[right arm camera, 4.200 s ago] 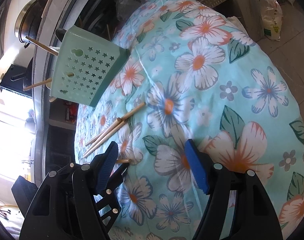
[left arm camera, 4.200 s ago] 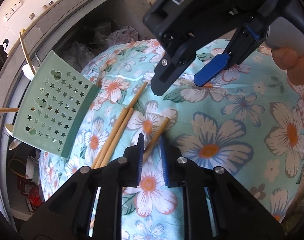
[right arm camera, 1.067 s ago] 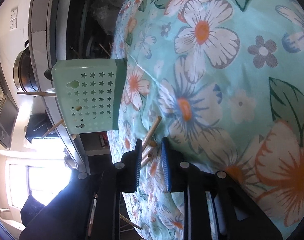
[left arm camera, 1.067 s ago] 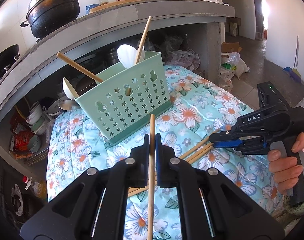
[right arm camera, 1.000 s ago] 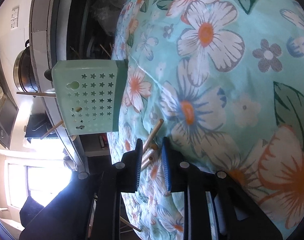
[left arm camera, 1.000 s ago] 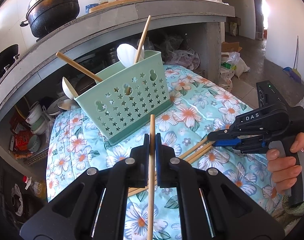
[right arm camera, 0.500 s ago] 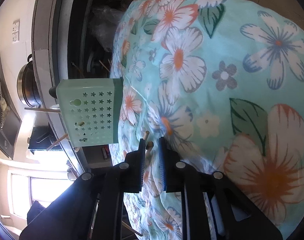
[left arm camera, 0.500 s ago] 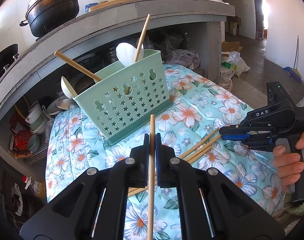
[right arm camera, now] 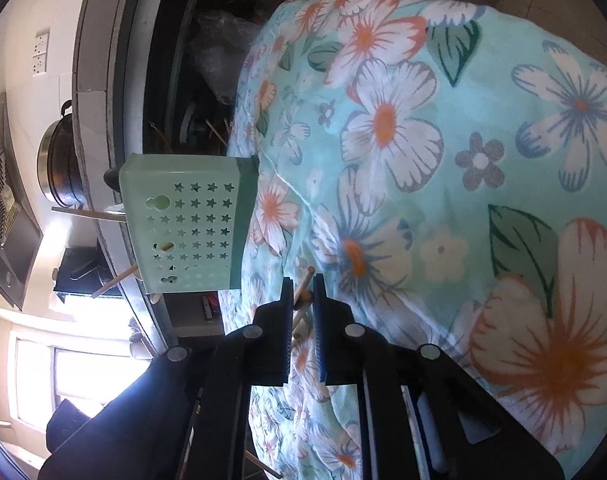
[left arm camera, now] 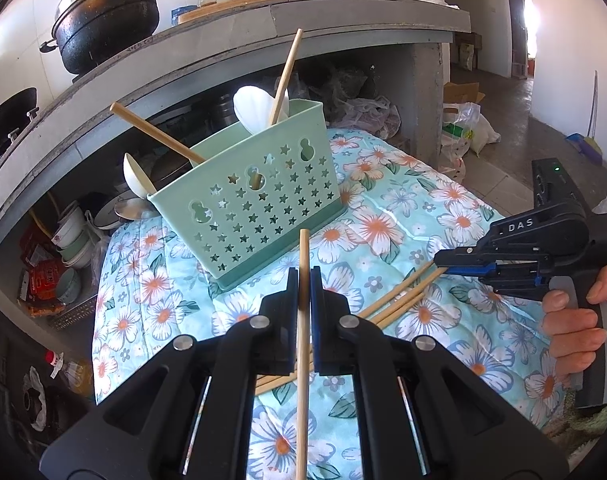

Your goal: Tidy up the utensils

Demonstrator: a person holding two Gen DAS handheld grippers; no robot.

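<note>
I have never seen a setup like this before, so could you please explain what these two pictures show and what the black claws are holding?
No robot here: a person holds a handheld two-finger gripper in each hand, each carrying a fisheye camera looking along its fingers.

In the left camera's view, the left gripper is shut on one chopstick, held above the floral cloth. Ahead stands a green utensil basket already holding chopsticks and white spoons. The right gripper shows at the right, in the person's hand.

The right camera's view is rotated sideways. That gripper's fingers are nearly closed around the ends of the loose chopsticks lying on the cloth; a firm grip cannot be confirmed.
</note>
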